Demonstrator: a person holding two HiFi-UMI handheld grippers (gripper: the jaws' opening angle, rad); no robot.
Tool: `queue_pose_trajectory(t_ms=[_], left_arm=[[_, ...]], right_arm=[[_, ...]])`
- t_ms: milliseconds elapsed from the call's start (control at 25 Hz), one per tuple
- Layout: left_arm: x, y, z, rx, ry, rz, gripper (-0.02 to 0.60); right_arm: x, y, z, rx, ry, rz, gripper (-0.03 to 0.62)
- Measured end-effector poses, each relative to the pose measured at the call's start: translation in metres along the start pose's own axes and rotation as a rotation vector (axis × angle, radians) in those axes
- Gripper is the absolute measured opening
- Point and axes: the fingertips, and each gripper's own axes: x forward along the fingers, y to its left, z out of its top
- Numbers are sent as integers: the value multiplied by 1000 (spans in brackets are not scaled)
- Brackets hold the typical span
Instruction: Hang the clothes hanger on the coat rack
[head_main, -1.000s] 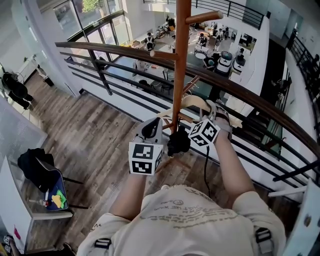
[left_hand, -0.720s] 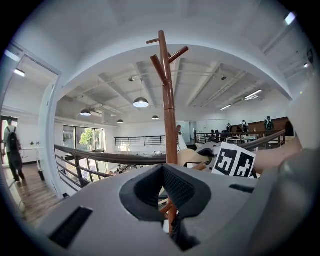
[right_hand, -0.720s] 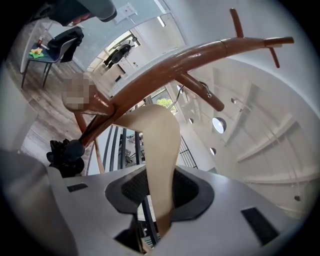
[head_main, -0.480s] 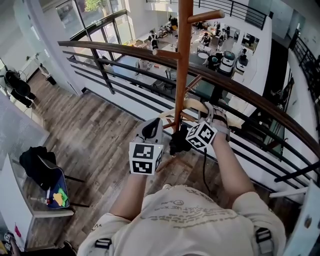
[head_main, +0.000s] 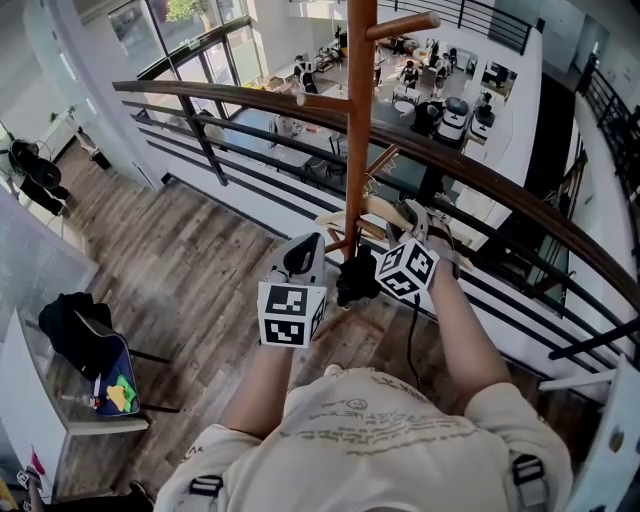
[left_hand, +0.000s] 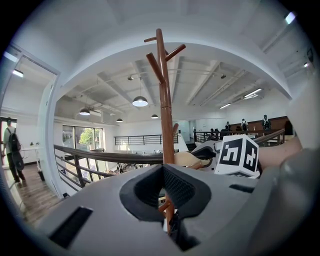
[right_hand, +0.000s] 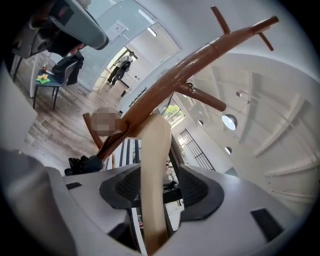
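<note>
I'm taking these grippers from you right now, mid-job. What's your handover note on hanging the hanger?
Left gripper: jaws together, empty, pointed at the coat rack pole.
Right gripper: jaws opening. One arm of the hanger stands between them, and the pads are not pressing on it.
Hanger: close against the pole, just under a lower peg. It looks hooked there, but the hook's seat is not clear.
Done: hanger brought to the rack, release under way.
Left: check that the hook sits on the peg, then draw the right gripper back off the arm.
</note>
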Motion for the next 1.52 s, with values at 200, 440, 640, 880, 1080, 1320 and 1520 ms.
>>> queue_pose_trajectory(t_ms=[200, 440, 640, 880, 1080, 1320, 1520], left_arm=[[4, 0, 0, 3, -1, -3, 3], [1, -7, 3, 8, 0, -6, 3], [1, -15, 3, 7, 3, -7, 3], [-4, -31, 7, 13, -5, -11, 3], [-9, -43, 8, 2, -19, -9, 3], [-19, -61, 10, -22, -34, 6, 3], [-27, -80, 10, -36, -43, 21, 3]], right_arm=[[-6, 1, 7, 14, -38, 28, 230], [-33, -1, 15, 77, -82, 81, 232], [-62, -18, 23, 175, -172, 60, 230], [-109, -62, 29, 441, -356, -46, 57], [-144, -79, 27, 610, -493, -83, 5], [-168, -70, 5, 704, -520, -70, 3], [-173, -55, -19, 756, -477, 4, 2]])
